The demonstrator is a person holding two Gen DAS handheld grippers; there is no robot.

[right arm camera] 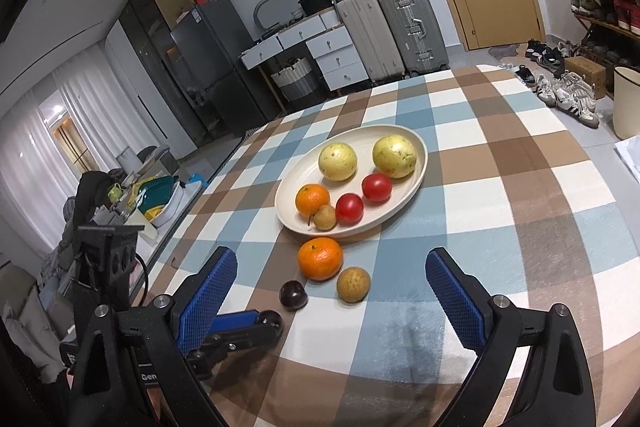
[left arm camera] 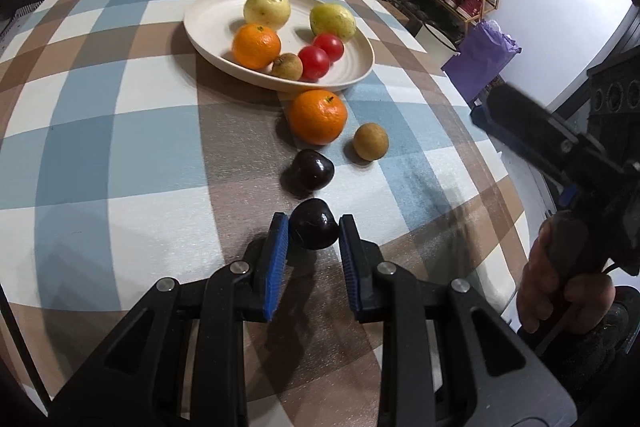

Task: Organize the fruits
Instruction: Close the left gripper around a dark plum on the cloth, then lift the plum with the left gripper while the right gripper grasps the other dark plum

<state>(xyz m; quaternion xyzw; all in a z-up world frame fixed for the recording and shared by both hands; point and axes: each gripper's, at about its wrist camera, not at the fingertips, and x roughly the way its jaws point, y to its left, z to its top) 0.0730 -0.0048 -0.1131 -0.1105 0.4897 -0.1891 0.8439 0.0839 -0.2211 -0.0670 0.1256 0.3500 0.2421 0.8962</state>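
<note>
**Fruits: six on the plate, four on the bench**

Fruits lie in two groups on the checked bench [right arm camera: 520, 187]. The cream plate [left arm camera: 216, 7] carries two yellow-green fruits, an orange, two red tomatoes and one small brown fruit (its stalk shows in my right wrist view). Just in front of the plate's near rim sits a second orange [left arm camera: 317, 116], with a brown fruit [left arm camera: 370, 141] beside it. A dark plum [left arm camera: 311, 170] lies nearer to me, apart from both.

My left gripper [left arm camera: 313, 231] has its blue pads on either side of another dark plum [left arm camera: 313, 229]; the pads look to be touching it or just about, and the plum sits on the cloth. I cannot tell whether the grip is firm.

My right gripper [right arm camera: 331, 287] stands wide, nothing between its pads, above the near part of the bench and facing the loose fruit and the plate.
</note>
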